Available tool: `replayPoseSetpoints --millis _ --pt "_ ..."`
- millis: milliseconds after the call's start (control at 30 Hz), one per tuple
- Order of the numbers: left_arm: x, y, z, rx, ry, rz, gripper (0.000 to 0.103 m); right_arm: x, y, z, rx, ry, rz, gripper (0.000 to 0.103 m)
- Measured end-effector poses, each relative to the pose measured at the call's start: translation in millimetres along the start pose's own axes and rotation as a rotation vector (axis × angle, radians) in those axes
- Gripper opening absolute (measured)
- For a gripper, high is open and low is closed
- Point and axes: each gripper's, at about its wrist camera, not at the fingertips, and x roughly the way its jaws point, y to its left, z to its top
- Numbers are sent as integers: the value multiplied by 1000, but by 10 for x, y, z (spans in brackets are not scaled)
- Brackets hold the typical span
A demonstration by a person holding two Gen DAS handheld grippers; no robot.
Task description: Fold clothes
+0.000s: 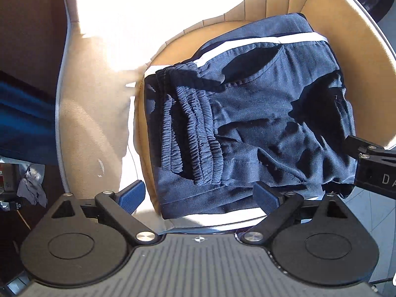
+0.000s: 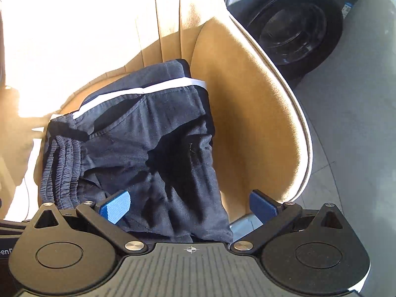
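At the far left of the left wrist view, a dark brown floor strip holds a crumpled grey cloth (image 1: pixel 33 188). Next comes the tan suede armchair with pale piped rim (image 1: pixel 81 113), its seat half in bright sunlight. The left tool (image 1: pixel 198 196) hangs above the seat's front edge with its 2 blue-padded fingers (image 1: pixel 132 196) spread wide, nothing between them and nothing in its hold. Past it, the folded navy blue fabric shorts with white side stripes and a gathered elastic waistband (image 1: pixel 247 113) lie on the chair seat, waistband toward the left, stripe along the far edge. At the right edge of that view the black body of the right tool (image 2: pixel 189 204) pokes in. In the right wrist view its jaws stand fully apart over the shorts' near right corner, gripping nothing. Further right, beyond the chair's rim, sits a black round-doored washing machine (image 2: pixel 294 29) on a pale tiled floor (image 2: pixel 358 123).
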Motion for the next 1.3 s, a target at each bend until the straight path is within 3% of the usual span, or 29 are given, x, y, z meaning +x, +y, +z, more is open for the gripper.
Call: replayPoseSetpoints --millis 300,600,800,1000,1300 --pt "-1015 40 -344 151 -132 -91 100 -1007 -197 -497 219 -46 -49 102" --pt "-1324 569 -676 468 -259 -181 102 -1955 159 -1420 492 -122 -174 102" --pt "-1606 738 -1024 533 -278 -203 102 -2438 487 -2046 601 -130 -235 102" --pt "-1844 890 -1402 588 -295 -217 102 -2728 768 -2446 638 -125 -274 102" --pt "-1946 1070 -1823 585 -317 -214 103 -3002 1113 -3056 693 -163 -295 102"
